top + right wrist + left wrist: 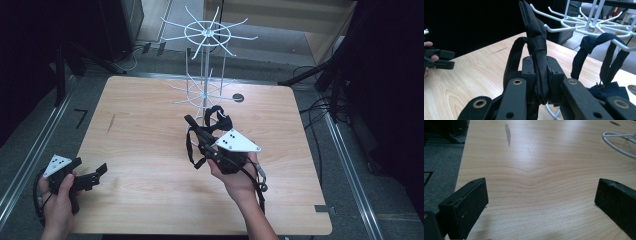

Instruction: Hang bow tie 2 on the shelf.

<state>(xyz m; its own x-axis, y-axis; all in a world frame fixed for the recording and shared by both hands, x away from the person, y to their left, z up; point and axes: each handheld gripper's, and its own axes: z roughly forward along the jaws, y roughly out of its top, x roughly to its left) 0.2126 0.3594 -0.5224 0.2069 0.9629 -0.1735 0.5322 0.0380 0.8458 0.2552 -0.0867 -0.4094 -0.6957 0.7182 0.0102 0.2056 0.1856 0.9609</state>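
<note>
Your left hand-held gripper (97,172) sits at the left edge of the pale wooden surface (150,130), its jaws spread wide with bare wood between them. Your right hand-held gripper (541,75) is clenched on a black fabric strap (535,45), held up just beside the white wire hook rack (205,50), where another black fabric piece (599,50) hangs.

Black fabric strap (537,53): folded band, standing upright, loop drooping at one side. Second black strap (607,53) hangs from the white wire rack (584,26) prong.
</note>
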